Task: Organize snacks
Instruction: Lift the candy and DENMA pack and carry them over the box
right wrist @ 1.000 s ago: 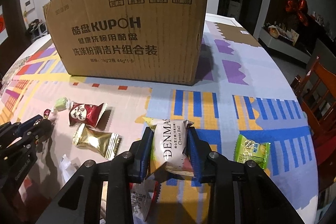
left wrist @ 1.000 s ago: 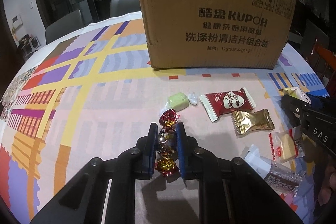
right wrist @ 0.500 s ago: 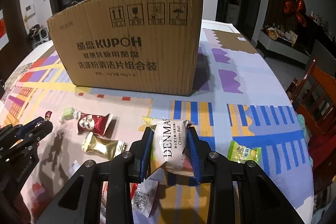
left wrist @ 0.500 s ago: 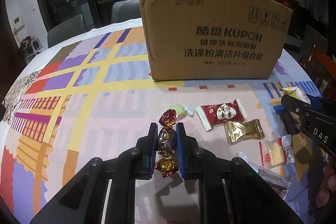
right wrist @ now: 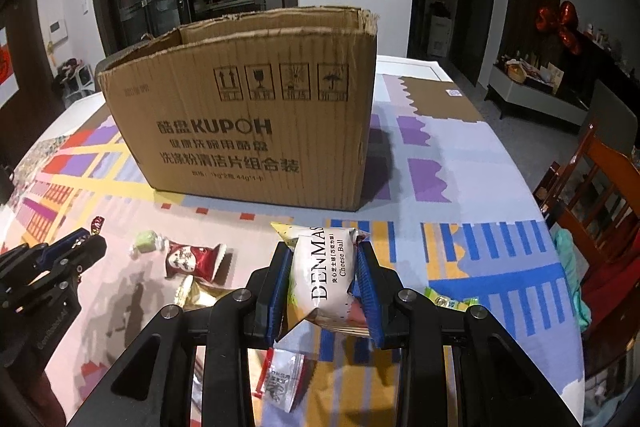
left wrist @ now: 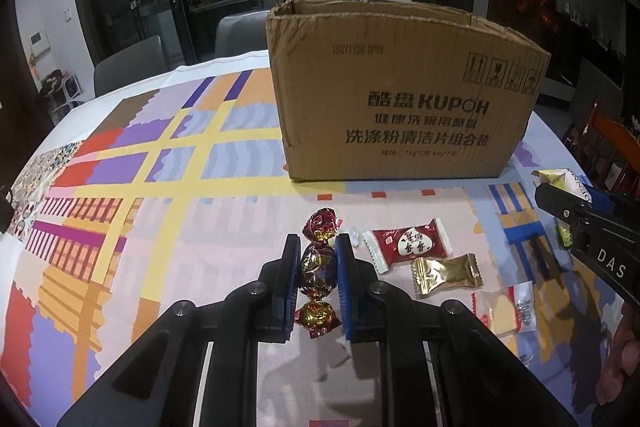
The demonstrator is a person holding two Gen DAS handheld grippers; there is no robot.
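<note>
Left gripper [left wrist: 318, 281] is clamped on a foil-wrapped candy [left wrist: 318, 267], and the right gripper [right wrist: 324, 285] is squeezed onto a white Cheese Ball packet [right wrist: 326, 281], both held above the tablecloth [left wrist: 160, 187]. Just past them a red packet [left wrist: 408, 243] and a gold packet [left wrist: 446, 273] lie loose on the cloth. Farther back sits the open cardboard box [right wrist: 248, 115].

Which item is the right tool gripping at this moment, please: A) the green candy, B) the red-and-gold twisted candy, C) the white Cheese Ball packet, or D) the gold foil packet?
C: the right tool is clamped on the white Cheese Ball packet, its pads pressing both sides.
</note>
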